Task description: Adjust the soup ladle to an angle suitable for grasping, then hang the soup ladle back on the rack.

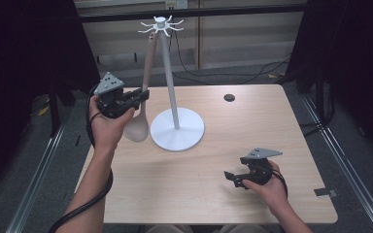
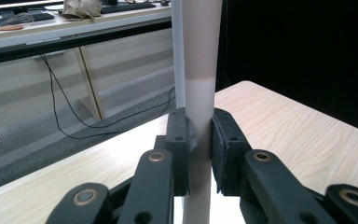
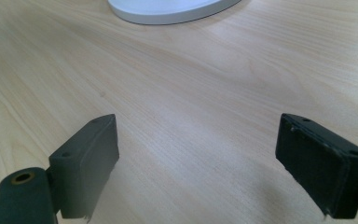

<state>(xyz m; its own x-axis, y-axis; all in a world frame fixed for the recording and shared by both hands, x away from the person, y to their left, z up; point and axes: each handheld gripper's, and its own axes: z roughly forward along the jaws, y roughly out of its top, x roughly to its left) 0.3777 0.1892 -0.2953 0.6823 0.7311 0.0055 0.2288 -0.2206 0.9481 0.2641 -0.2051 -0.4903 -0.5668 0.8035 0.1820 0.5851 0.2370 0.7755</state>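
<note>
- Two claws are at work over a pale wood-grain surface (image 1: 252, 126) with rounded corners.
- The left claw (image 1: 143, 95) is at the left side, raised off the surface, its jaws pinching the handle of a long beige spoon (image 1: 145, 73) with a darker pinkish upper handle.
- In the left gripper view the pads press on the pale part of the handle (image 2: 199, 140), just below where the colour changes.
- The spoon stands nearly upright; its bowl hangs just above the surface, beside the round base of a white metal hook stand (image 1: 174, 97), and its top reaches up to the stand's ring of hooks at the far end.
- The right claw (image 1: 230, 177) sits low at the near right, well apart from the stand, its jaws spread wide with bare surface between them (image 3: 196, 158).
</note>
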